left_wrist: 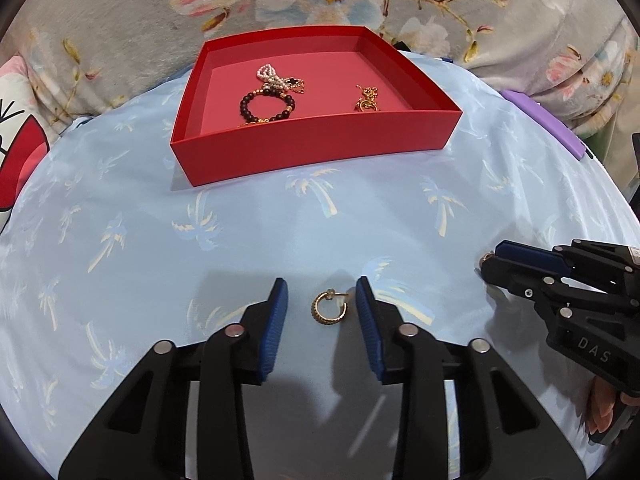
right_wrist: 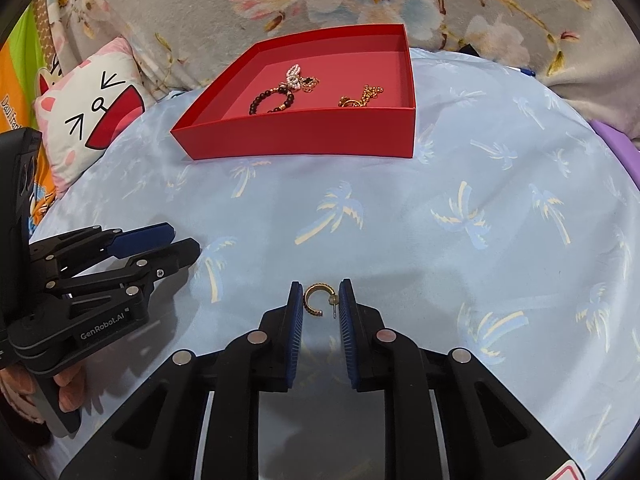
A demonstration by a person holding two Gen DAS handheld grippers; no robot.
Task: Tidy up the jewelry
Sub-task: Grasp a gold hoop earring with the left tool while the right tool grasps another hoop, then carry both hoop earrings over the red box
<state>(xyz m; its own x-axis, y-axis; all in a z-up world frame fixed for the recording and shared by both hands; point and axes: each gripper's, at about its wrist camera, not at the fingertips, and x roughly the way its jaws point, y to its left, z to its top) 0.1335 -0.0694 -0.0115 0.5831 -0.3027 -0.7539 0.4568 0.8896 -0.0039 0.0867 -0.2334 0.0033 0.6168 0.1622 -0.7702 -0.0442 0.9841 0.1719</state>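
Spread at the left gripper, pads clear of the hoop lying flat on the cloth dead between them, post aimed at the right-hand pad. Nearly together at the right gripper, seemingly pinching a second hoop across its width. Straight ahead of both, well apart: the box, already holding bracelets

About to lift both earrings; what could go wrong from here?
The right gripper pinches its studded hoop earring only at the fingertips, so it could slip out. The left gripper is open around the ribbed hoop earring lying flat on the blue cloth; closing may skid it aside.
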